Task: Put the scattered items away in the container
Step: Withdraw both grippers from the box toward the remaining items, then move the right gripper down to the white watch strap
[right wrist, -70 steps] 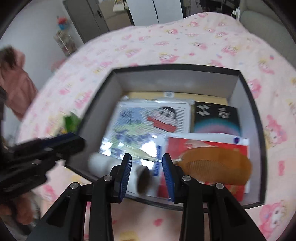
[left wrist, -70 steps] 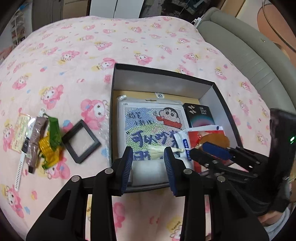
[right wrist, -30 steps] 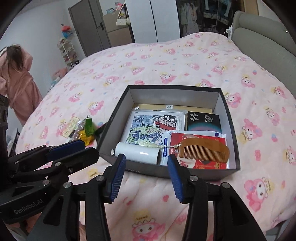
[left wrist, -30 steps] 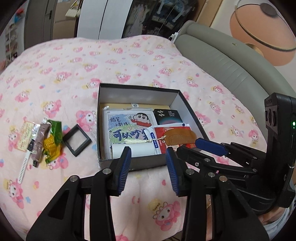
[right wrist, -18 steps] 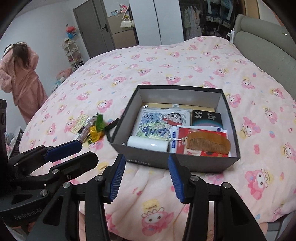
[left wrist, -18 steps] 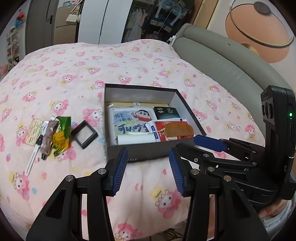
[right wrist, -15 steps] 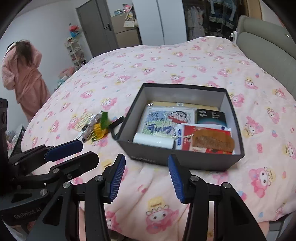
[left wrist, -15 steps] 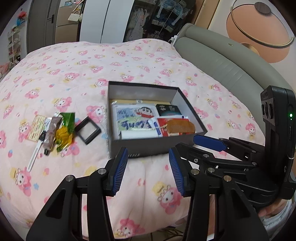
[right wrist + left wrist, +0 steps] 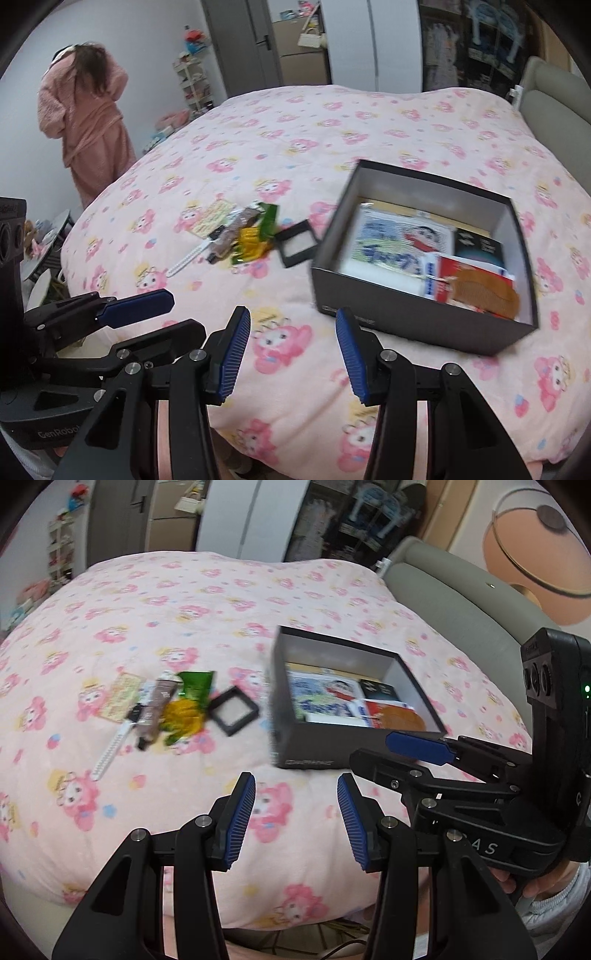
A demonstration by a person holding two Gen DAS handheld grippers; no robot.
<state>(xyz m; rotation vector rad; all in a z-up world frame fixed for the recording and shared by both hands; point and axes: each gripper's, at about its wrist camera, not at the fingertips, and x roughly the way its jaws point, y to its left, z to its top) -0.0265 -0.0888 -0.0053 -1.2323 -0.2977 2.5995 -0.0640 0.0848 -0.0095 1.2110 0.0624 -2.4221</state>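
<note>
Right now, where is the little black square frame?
In both views the black square frame lies on the bedspread, between the green and yellow packets and the box.

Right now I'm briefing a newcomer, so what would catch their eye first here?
The open dark box, sitting on the pink cartoon-print bedspread and already holding a comb and a cartoon card. Then the cluster of loose items lying on the bedspread to the box's left, beside a small black frame.

The left gripper [image 9: 295,805] and right gripper [image 9: 291,339] hover side by side, both spread wide and holding nothing.
</note>
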